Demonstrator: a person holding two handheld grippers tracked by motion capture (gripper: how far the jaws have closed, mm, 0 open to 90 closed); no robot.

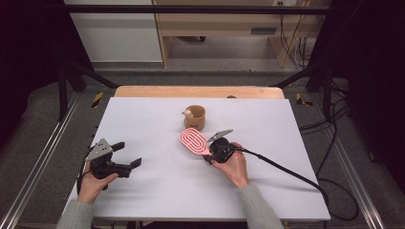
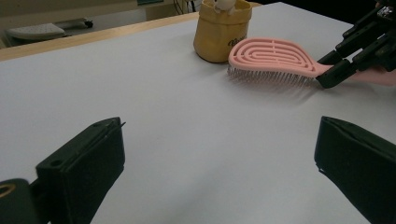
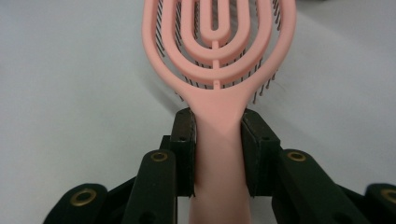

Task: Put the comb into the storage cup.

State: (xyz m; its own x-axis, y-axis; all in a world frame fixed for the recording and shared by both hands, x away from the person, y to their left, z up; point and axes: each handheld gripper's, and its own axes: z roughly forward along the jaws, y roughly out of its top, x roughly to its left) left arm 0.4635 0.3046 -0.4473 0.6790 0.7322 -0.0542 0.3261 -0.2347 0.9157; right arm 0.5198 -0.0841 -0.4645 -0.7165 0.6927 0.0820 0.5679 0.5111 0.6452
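Now, high view: pink hairbrush [image 1: 193,141] lies mid-table, head toward brown cup [image 1: 195,117], right gripper [image 1: 213,150] clamps its handle | left gripper view: left gripper [image 2: 219,163] jaws wide, level, nothing between | right gripper view: brush points straight away, bristles down.

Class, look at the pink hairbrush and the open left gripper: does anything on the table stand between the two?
Nothing visible does. The left gripper faces the pink hairbrush across bare white table. The tan pot stands just beyond the brush head, off that line. The right gripper clamps the brush handle.

You have one pink hairbrush [image 1: 193,140] just beside one tan cup [image 1: 196,117], and two grippers on the surface [image 1: 157,191].
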